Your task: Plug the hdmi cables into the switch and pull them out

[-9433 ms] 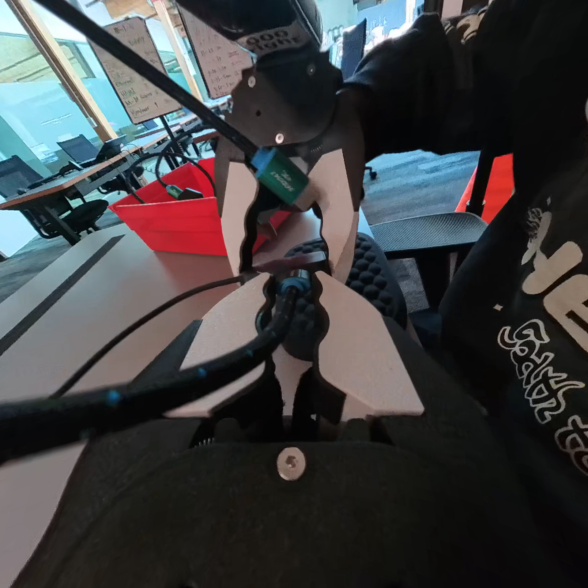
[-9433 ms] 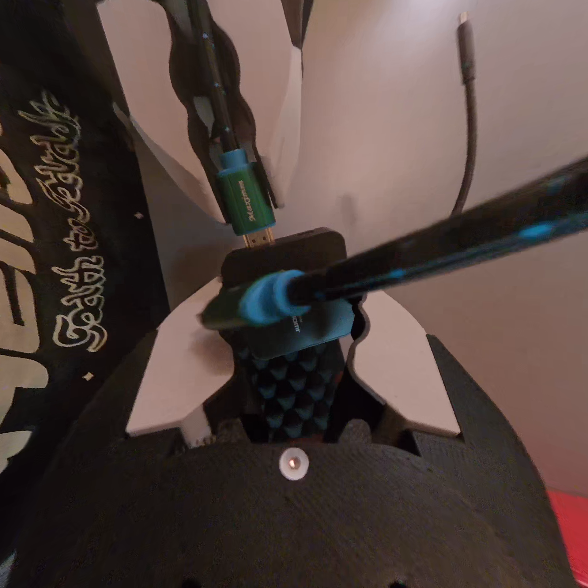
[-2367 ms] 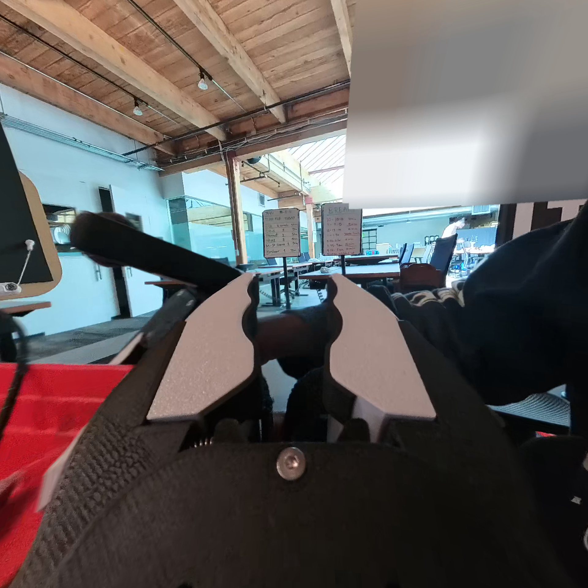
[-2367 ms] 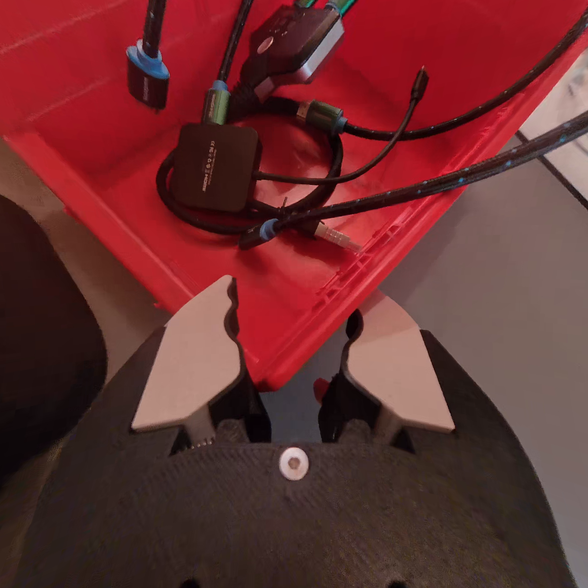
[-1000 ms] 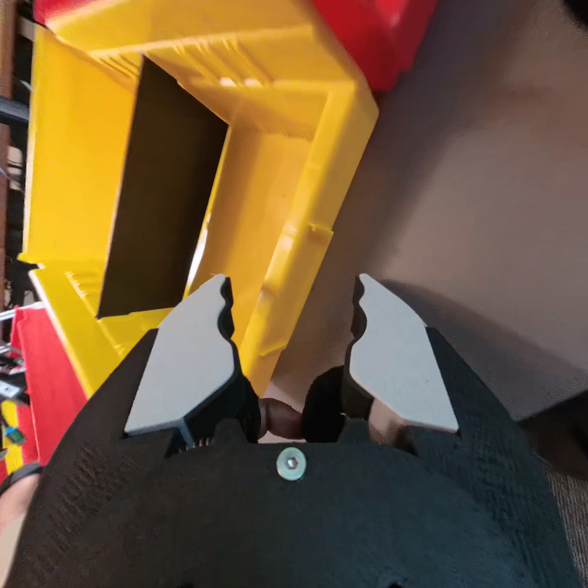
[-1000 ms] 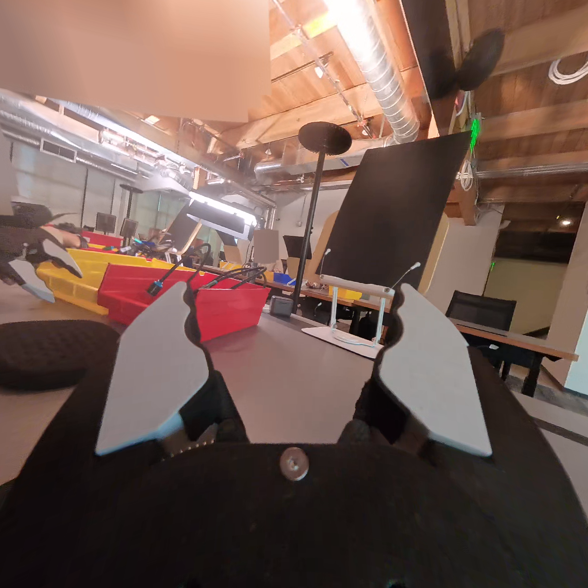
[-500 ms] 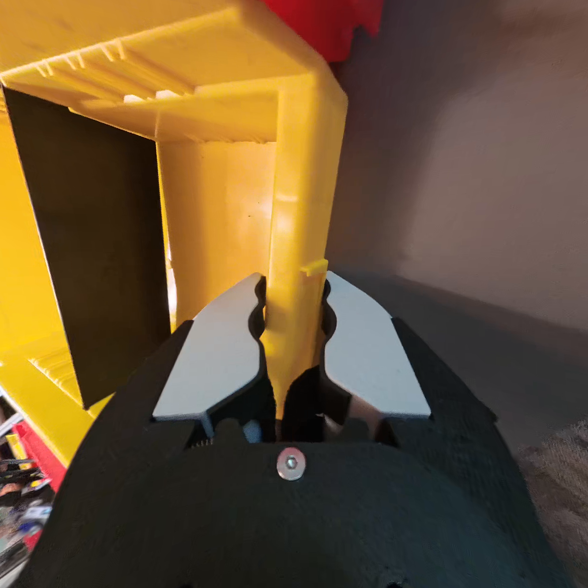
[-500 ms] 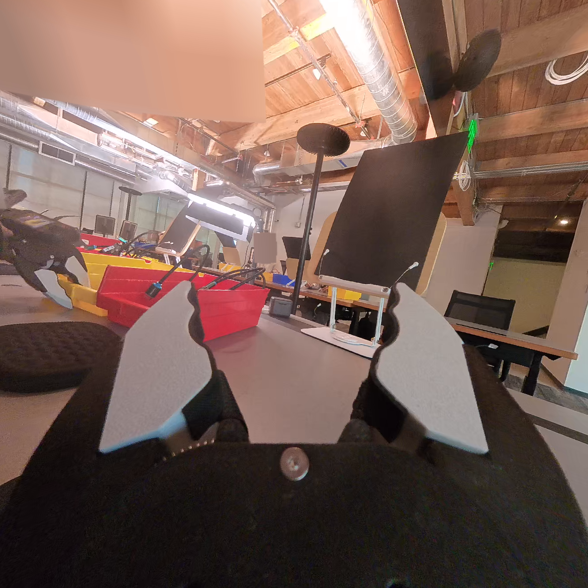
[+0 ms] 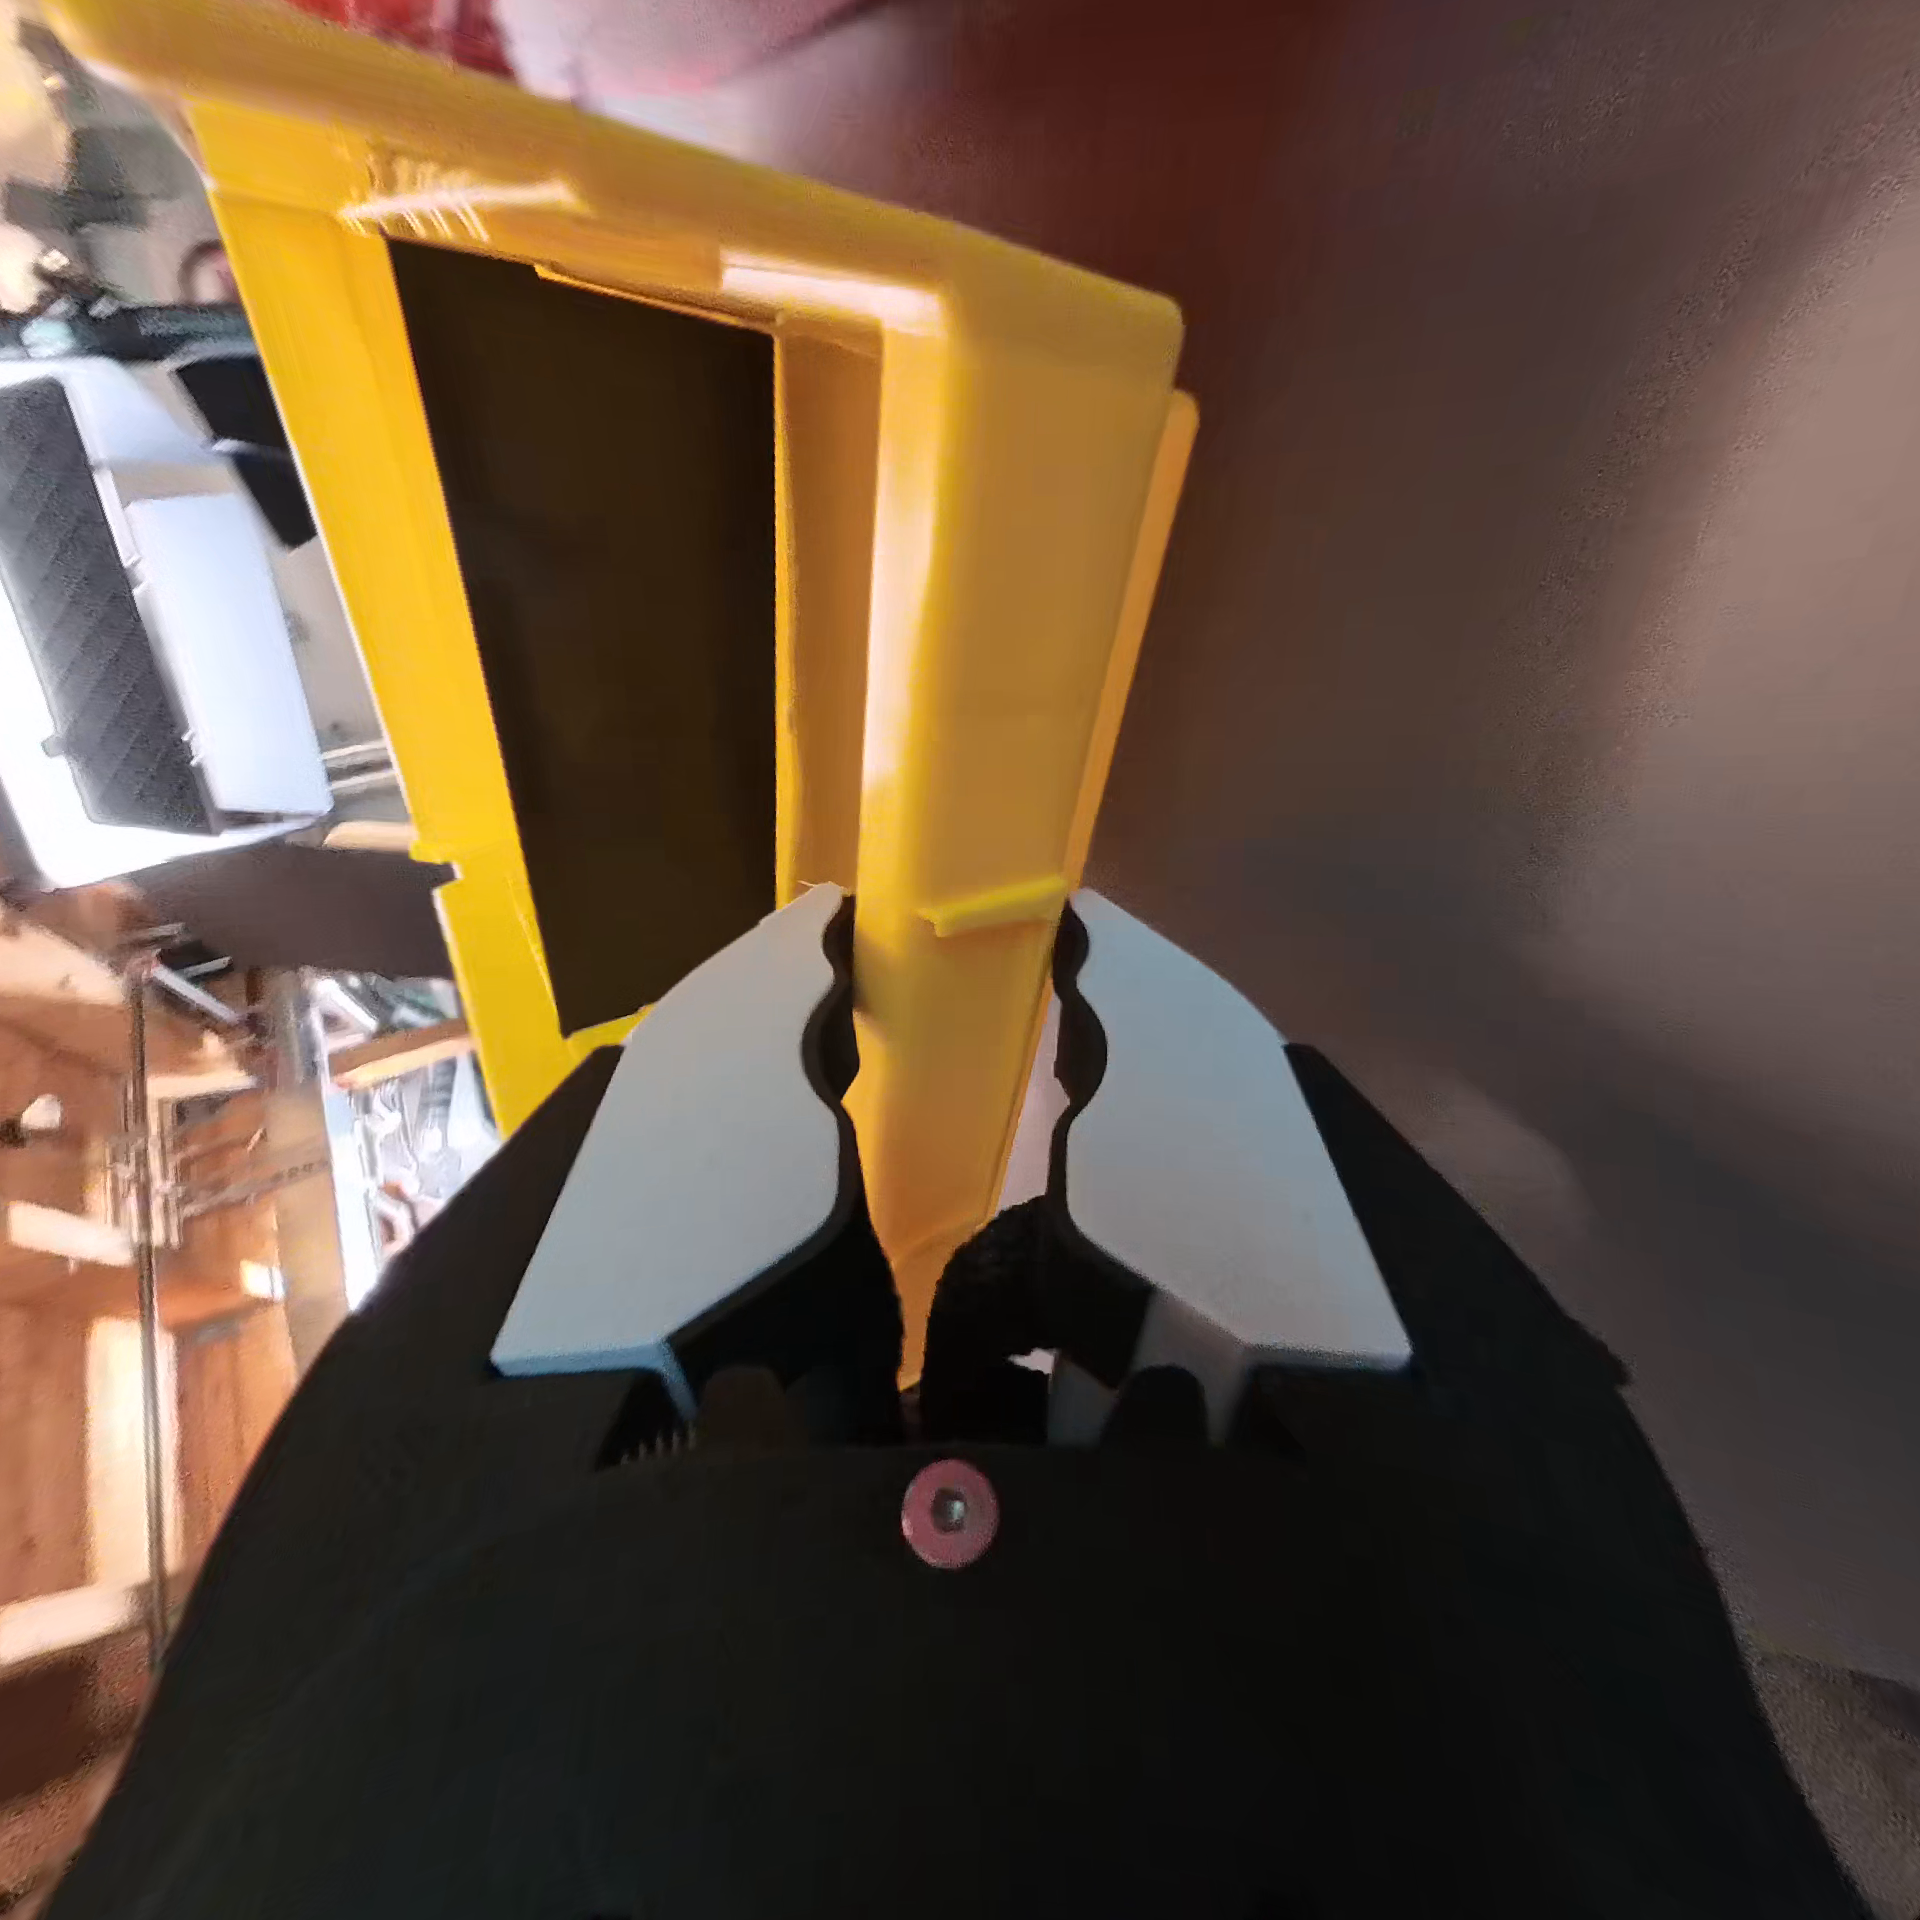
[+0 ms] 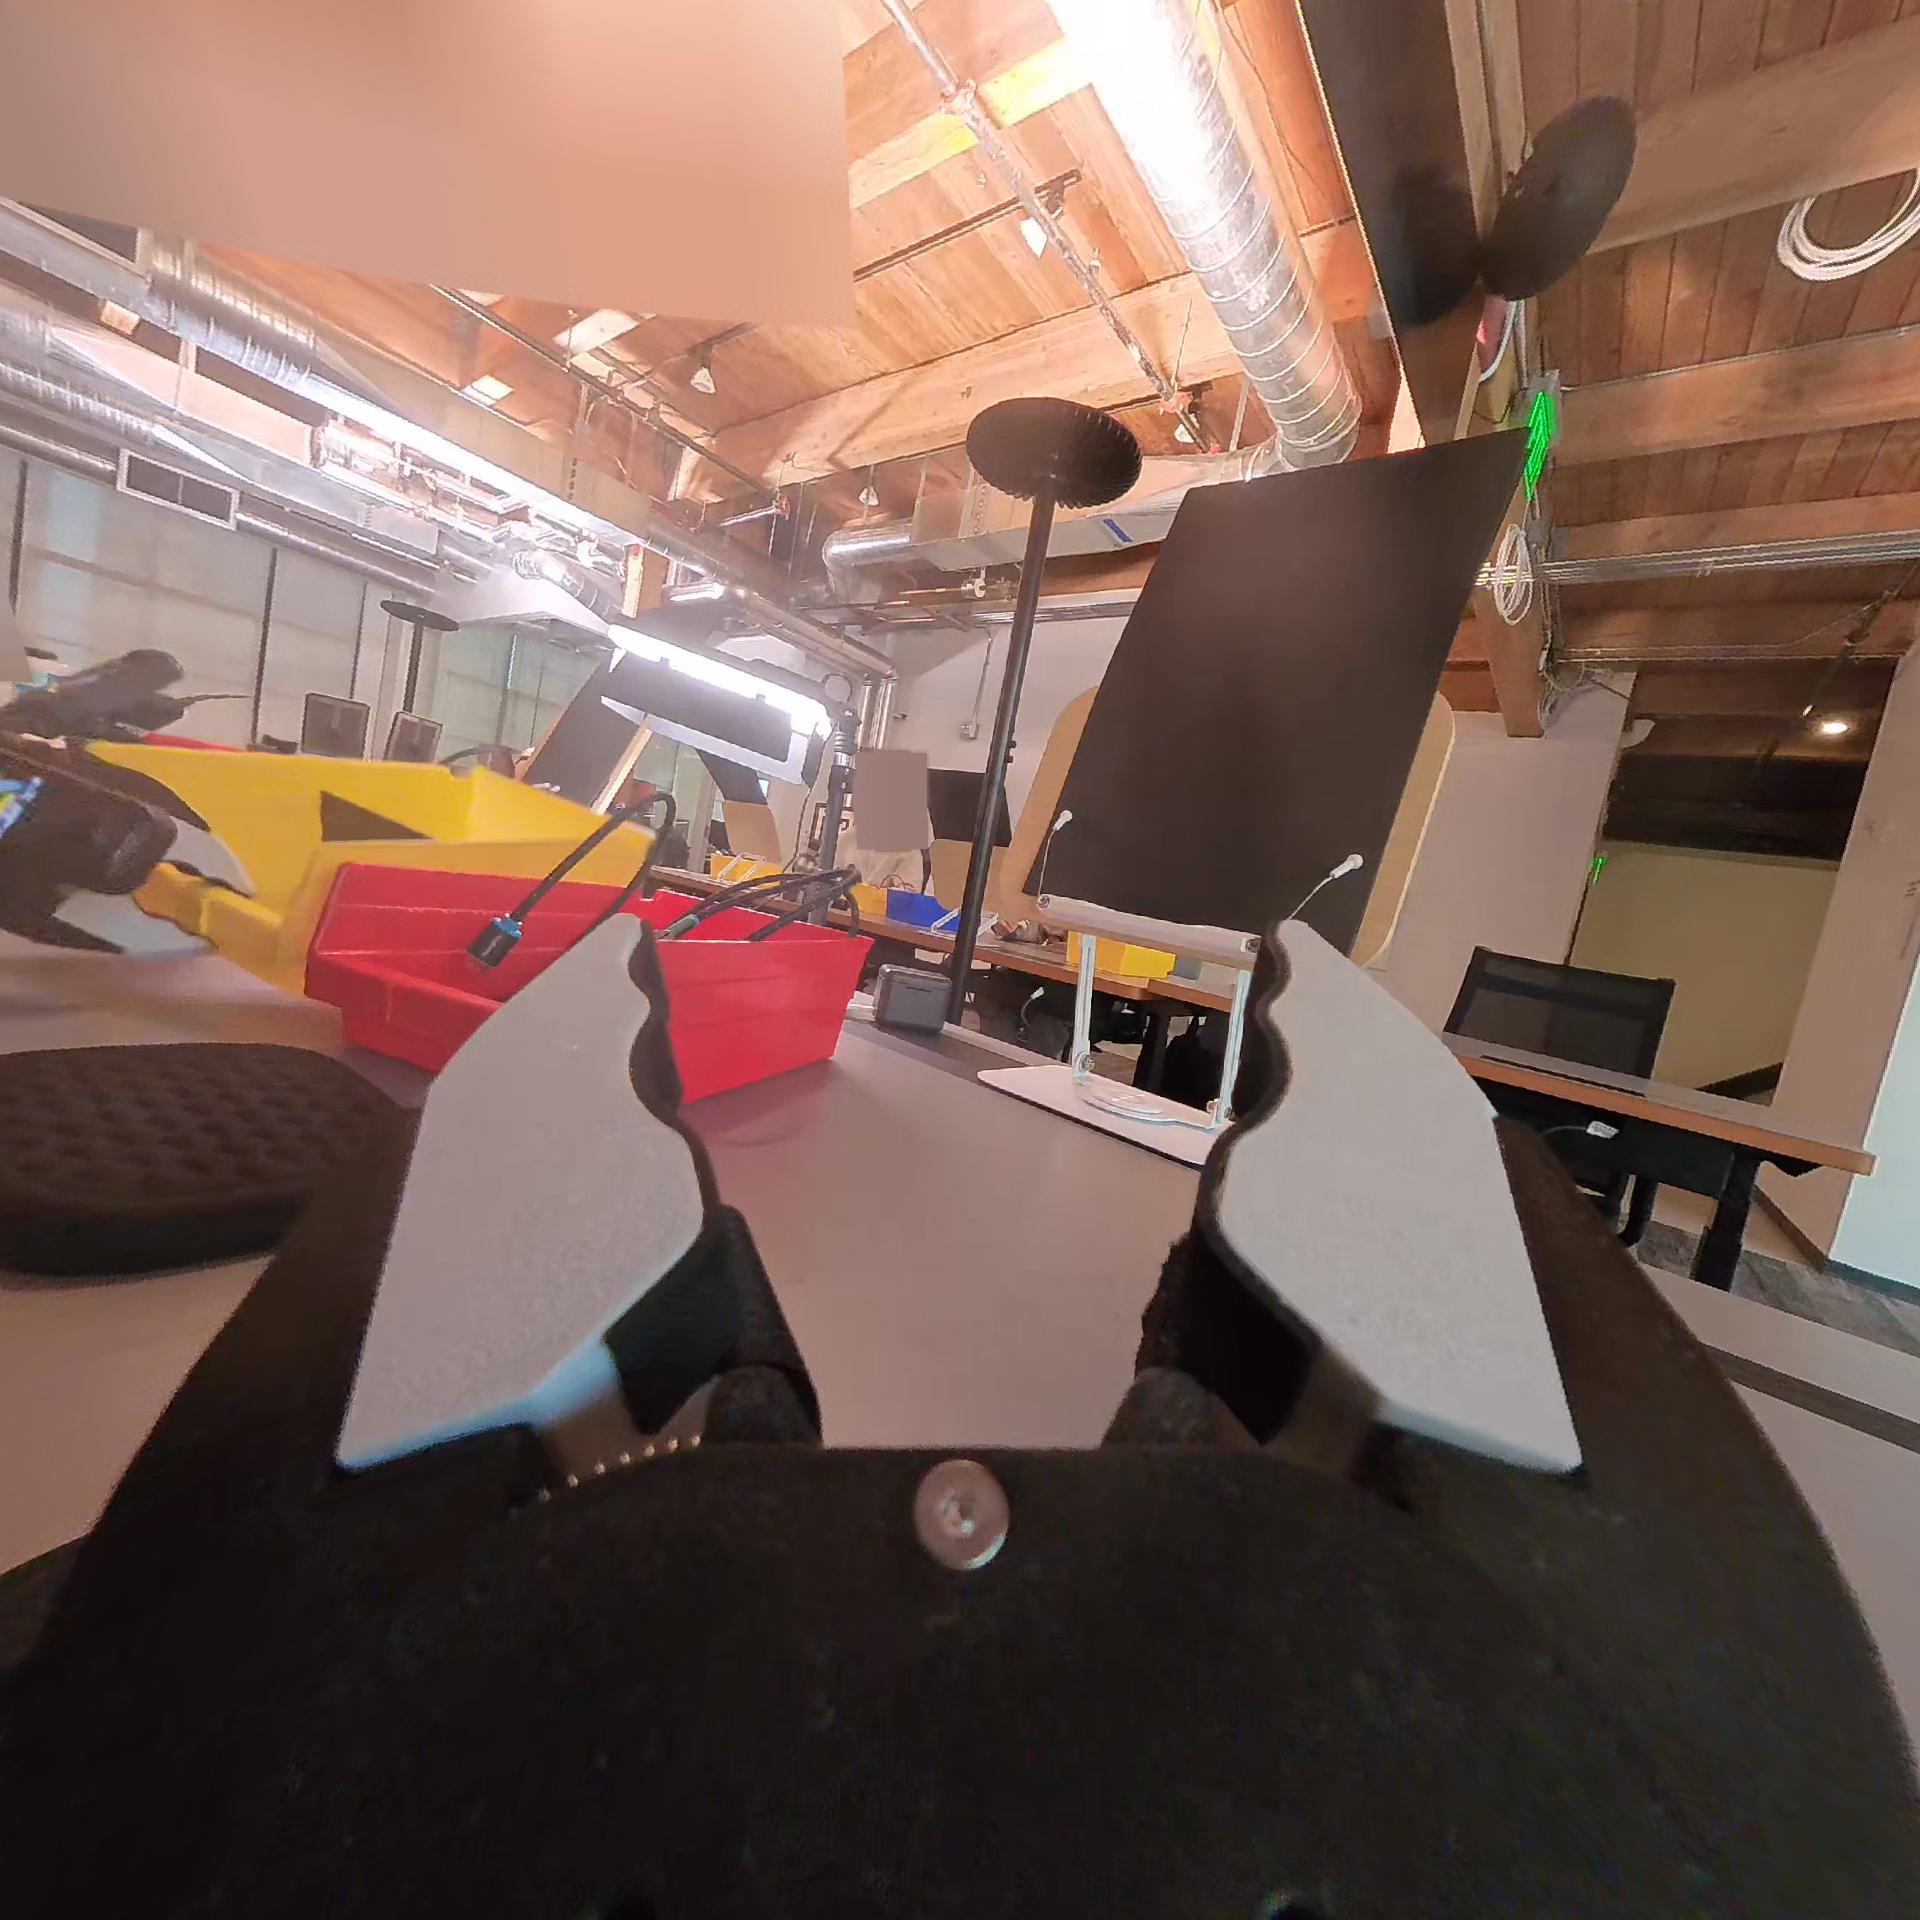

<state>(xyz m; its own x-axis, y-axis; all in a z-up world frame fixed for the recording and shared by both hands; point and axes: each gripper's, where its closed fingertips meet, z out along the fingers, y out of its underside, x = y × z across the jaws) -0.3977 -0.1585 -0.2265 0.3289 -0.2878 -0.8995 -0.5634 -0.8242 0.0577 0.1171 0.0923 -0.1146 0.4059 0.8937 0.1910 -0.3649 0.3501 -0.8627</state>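
Left gripper (image 9: 951,940) has its fingers clamped on the corner wall of the yellow plastic bin (image 9: 971,644); in the right wrist view the same left gripper (image 10: 156,914) sits at the far left, gripping that yellow plastic bin (image 10: 343,821), which looks tipped up off the grey tabletop (image 10: 935,1195). Just right of the yellow bin and touching it is the red plastic bin (image 10: 748,997), with black braided HDMI cables (image 10: 582,862) sticking up over its rim, one ending in a blue-collared plug (image 10: 494,943). Switch isn't visible in either view; probably down inside the red bin, can't confirm. Right of the red bin: small grey box (image 10: 914,995) at the foot of a black pole (image 10: 997,748), then a black panel on a white stand (image 10: 1278,686). Right gripper (image 10: 951,987) is well right of the yellow bin, fingers wide apart, holding nothing, low over the table. Black dimpled pad (image 10: 156,1143) lies in front of the yellow bin. Risks: grip is on one thin corner only, so the bin can twist or slip out when lifted; since it touches the red bin, swinging it could knock that one and spill or snag the draped cables. Hard to read: left view is motion-blurred, yellow bin interior is just a dark opening, contents unknown; red bin contents hidden behind its wall and the right finger.
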